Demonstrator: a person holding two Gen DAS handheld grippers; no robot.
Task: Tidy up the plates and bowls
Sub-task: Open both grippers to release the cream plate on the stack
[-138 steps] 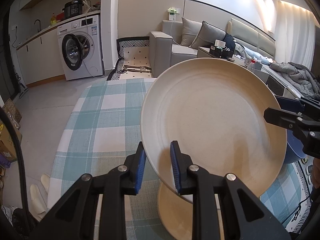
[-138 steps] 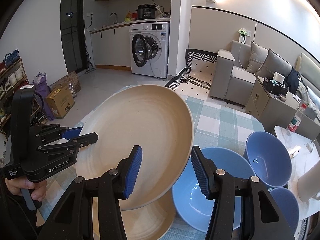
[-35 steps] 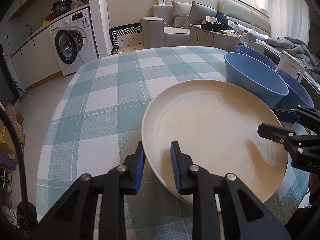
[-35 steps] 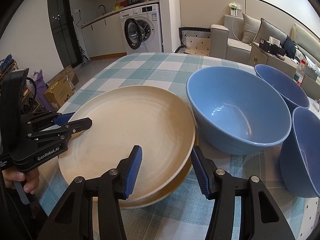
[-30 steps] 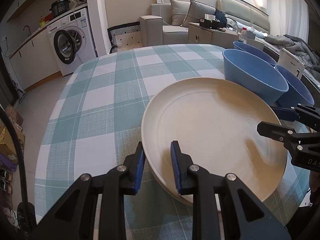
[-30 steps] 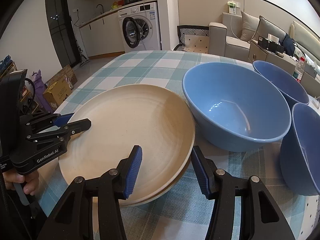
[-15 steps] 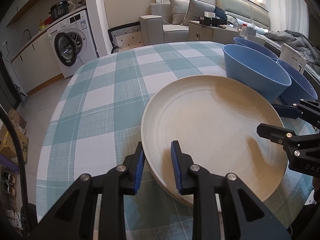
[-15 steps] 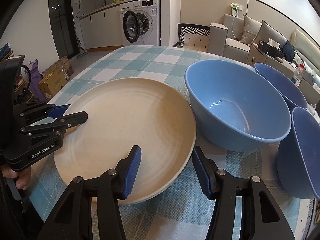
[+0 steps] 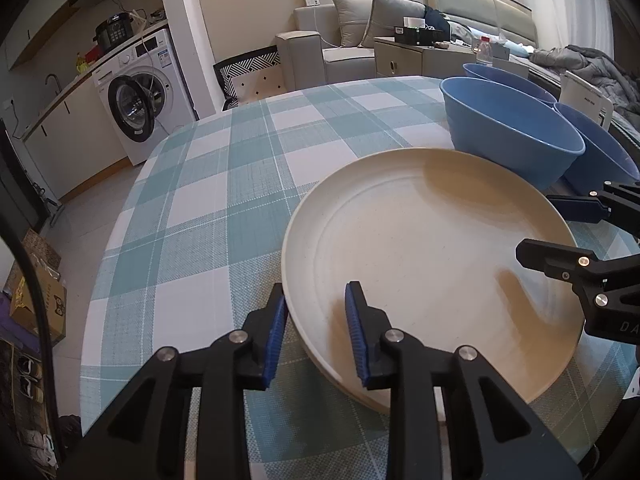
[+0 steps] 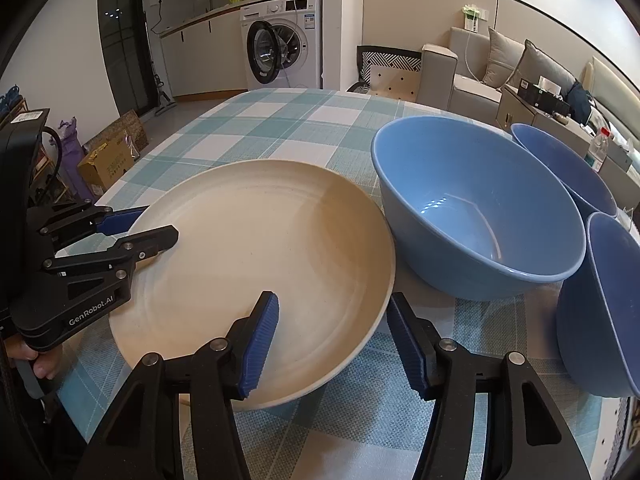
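A large cream plate (image 9: 432,248) (image 10: 256,256) rests on another cream plate, whose rim (image 9: 372,402) shows beneath it, on the checked tablecloth. My left gripper (image 9: 316,336) straddles its near rim with jaws slightly apart, no longer squeezing it. My right gripper (image 10: 334,344) is open wide around the plate's opposite rim. A large blue bowl (image 10: 476,208) (image 9: 508,140) stands beside the plate, with two more blue bowls (image 10: 568,168) (image 10: 600,304) beyond and right.
The round table with its teal checked cloth (image 9: 224,184) extends to the far left. Its edge (image 9: 116,240) drops to the floor on the left. A washing machine (image 9: 140,104) and sofa (image 9: 340,40) stand behind.
The plate was lowered from a tilted, lifted pose onto the other plate. In the last half second my left gripper's jaws opened slightly, letting go of the rim.
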